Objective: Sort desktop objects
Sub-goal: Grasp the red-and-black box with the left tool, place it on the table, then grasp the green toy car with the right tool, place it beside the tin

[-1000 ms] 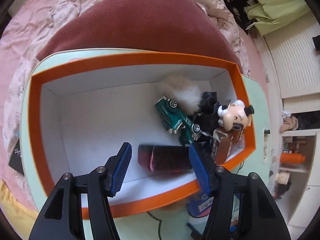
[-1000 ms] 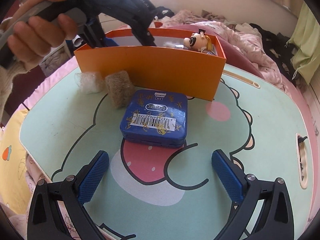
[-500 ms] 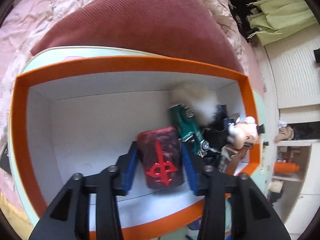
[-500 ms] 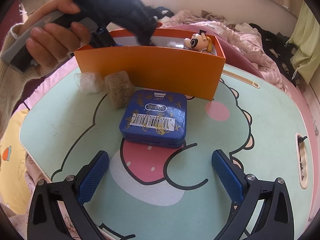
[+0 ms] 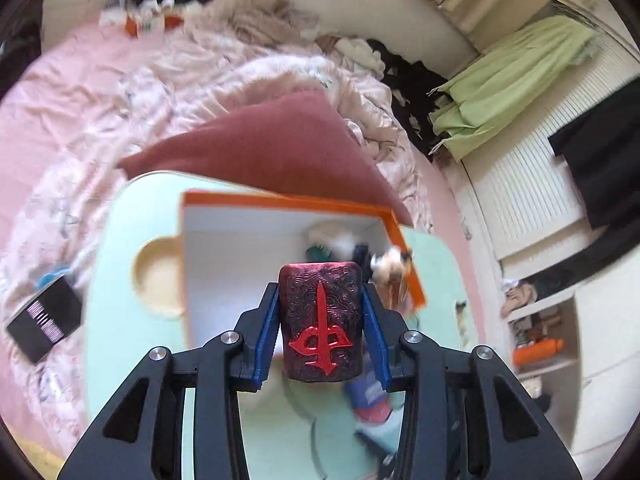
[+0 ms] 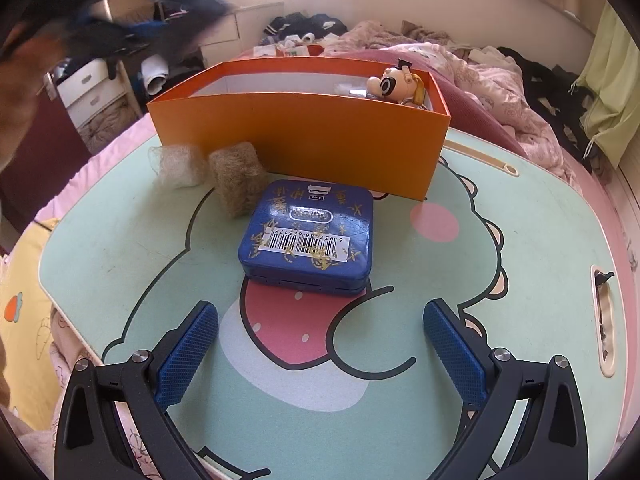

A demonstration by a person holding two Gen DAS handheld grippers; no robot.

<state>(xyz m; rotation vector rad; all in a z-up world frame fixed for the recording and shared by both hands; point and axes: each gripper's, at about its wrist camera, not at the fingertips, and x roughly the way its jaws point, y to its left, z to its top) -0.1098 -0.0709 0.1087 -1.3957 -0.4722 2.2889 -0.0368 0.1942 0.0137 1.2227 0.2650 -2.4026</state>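
We see the left gripper (image 5: pixel 322 320) held high above the orange box (image 5: pixel 288 204), its blue pads clamped on a dark red case (image 5: pixel 321 322) with a red emblem. The right gripper (image 6: pixel 320 354) hovers low over the table (image 6: pixel 500 200), fingers spread wide, the blue tin (image 6: pixel 310 234) just beyond them, near the box's front wall.

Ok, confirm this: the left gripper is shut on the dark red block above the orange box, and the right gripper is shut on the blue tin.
Half wrong. The right gripper is open, its jaws spread wide, short of the blue tin lying on the lap table, as the right wrist view shows. The left gripper is shut on the dark red block above the orange box.
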